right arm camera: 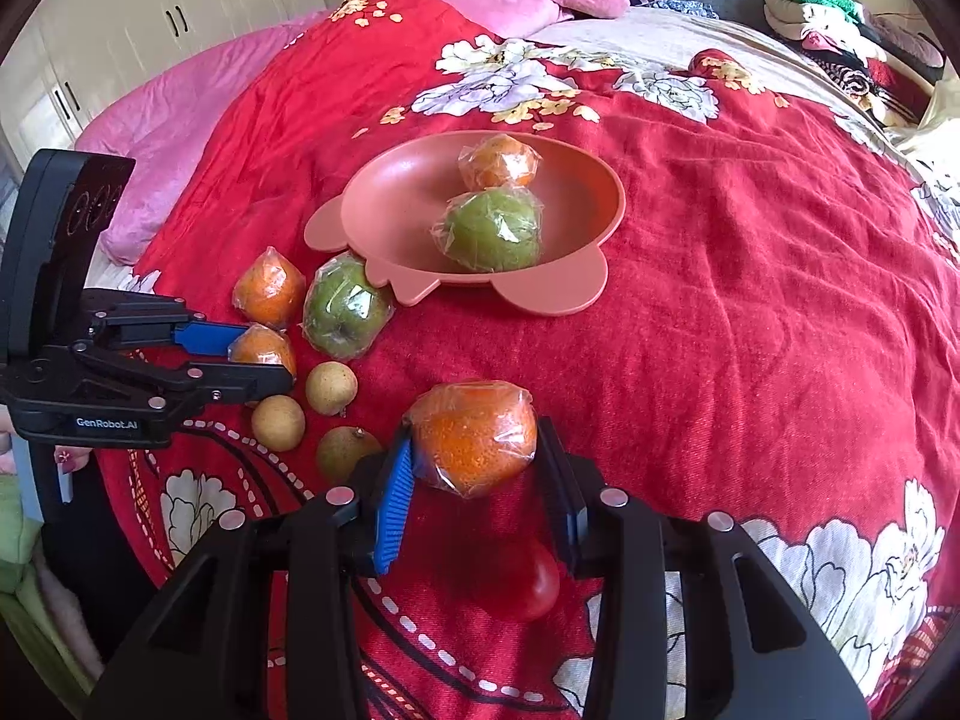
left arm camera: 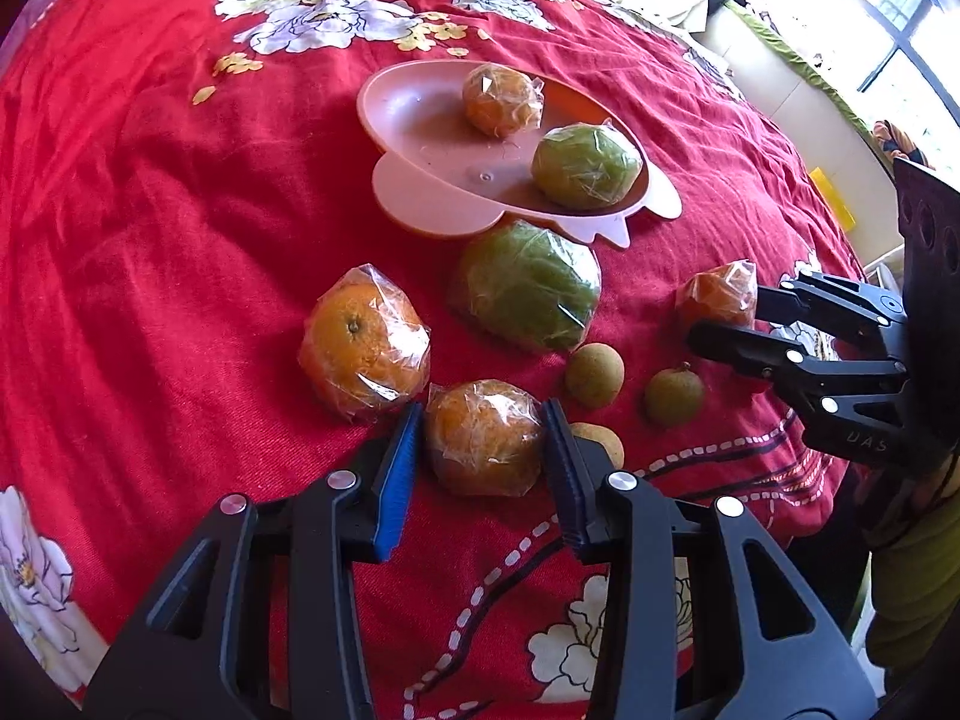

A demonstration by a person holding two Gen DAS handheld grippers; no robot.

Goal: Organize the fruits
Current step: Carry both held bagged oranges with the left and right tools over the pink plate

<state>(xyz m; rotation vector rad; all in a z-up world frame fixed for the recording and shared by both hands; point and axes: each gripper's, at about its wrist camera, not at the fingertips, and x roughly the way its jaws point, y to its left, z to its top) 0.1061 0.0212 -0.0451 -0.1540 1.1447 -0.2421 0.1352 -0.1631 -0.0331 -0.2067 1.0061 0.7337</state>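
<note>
Two grips at once, each on a plastic-wrapped orange fruit lying on the red floral bedspread. Left gripper pinching a small wrapped orange, blue pads pressed against both its sides, with three small brown round fruits close by: one just beyond, another to its right, a third half hidden behind the right-hand finger. Right gripper clamped on a larger wrapped orange, seemingly raised a little off the cloth, a red tomato-like fruit lying beneath.

Already loaded into the pink scallop-edged plastic bowl: one wrapped orange and one wrapped green fruit. Still on the cloth: a second wrapped green fruit touching the bowl's rim and a big wrapped orange to the left.

Probably the pick-up step of loading the bowl. Next: lifting both fruits clear, carrying them over the rim, lowering onto bare bowl floor, then releasing. Firm but gentle hold needed; slippery film likely.
</note>
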